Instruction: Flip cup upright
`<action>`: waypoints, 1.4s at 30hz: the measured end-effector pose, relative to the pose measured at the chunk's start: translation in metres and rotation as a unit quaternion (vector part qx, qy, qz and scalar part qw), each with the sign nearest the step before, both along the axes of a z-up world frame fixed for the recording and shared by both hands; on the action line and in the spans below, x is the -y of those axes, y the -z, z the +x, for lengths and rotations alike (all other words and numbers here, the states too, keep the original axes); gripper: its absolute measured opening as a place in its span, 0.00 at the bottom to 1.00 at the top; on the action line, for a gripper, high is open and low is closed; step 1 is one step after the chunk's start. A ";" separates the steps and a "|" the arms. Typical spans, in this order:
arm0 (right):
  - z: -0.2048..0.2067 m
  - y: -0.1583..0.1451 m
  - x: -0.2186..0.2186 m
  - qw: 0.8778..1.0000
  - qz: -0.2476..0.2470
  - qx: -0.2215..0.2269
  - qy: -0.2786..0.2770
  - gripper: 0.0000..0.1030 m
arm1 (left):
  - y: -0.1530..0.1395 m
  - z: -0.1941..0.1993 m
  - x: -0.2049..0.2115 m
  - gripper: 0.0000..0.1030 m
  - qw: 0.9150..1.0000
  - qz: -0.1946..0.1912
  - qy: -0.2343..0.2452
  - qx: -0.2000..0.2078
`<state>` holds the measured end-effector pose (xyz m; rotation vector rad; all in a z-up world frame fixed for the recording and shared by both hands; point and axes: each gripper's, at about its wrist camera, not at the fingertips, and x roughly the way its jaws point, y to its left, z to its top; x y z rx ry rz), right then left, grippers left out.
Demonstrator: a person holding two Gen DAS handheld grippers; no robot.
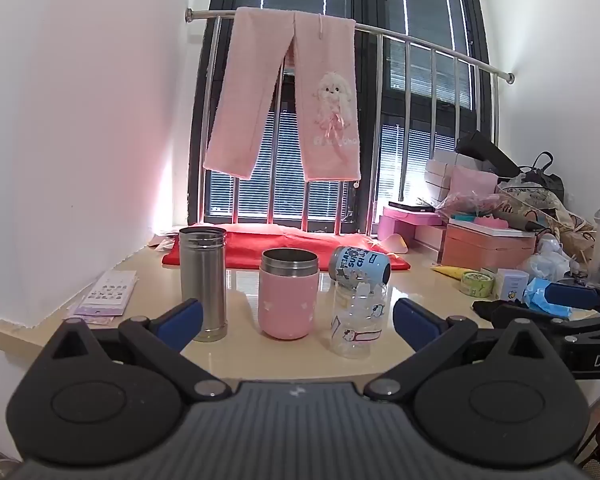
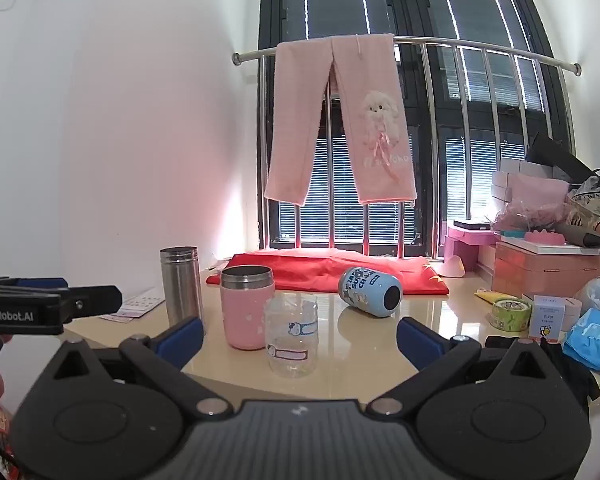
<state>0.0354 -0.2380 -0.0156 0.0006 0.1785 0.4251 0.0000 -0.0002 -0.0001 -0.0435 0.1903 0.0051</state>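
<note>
right gripper (image 2: 300, 334) released | left gripper (image 1: 296, 322) released | blue cup (image 2: 370, 291) lying sideways beyond both

The blue cup (image 1: 359, 269) lies on its side on the counter (image 1: 236, 356), seemingly just behind the clear jar (image 1: 356, 322). The left tool (image 1: 296, 320) hangs wide open, holding nothing.

Daylight filters through slatted blinds behind a dark-framed window (image 2: 400, 120) set between plain white walls (image 2: 132, 140). A steel railing (image 2: 460, 46) crosses the glass, pink trousers (image 2: 340, 128) draped over it. Below, a glossy beige table (image 2: 360, 344) carries a red cloth (image 2: 324, 272) and stacked pink boxes (image 2: 540, 268) at right.
</note>
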 end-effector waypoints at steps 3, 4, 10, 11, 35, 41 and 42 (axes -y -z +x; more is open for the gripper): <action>0.000 0.000 0.000 1.000 0.001 0.000 0.000 1.00 | 0.000 0.000 0.000 1.00 1.000 -0.001 0.001 0.000; 0.000 0.000 0.000 1.000 0.001 0.000 0.000 1.00 | 0.000 -0.001 0.001 1.00 1.000 -0.002 0.002 0.000; 0.000 0.000 -0.001 1.000 0.001 -0.001 0.000 1.00 | 0.001 0.004 -0.002 1.00 1.000 -0.002 0.003 -0.002; 0.000 0.000 -0.001 1.000 0.001 0.000 0.000 1.00 | 0.002 0.003 -0.001 1.00 1.000 -0.002 0.002 -0.001; 0.001 -0.001 -0.002 1.000 0.002 0.001 -0.001 1.00 | 0.000 0.002 -0.002 1.00 1.000 -0.007 0.002 -0.004; 0.003 0.000 -0.004 1.000 0.001 0.001 -0.001 1.00 | 0.000 0.002 -0.002 1.00 1.000 -0.007 0.002 -0.004; 0.003 0.001 -0.003 1.000 0.002 0.001 -0.001 1.00 | 0.000 0.002 -0.002 1.00 1.000 -0.007 0.002 -0.004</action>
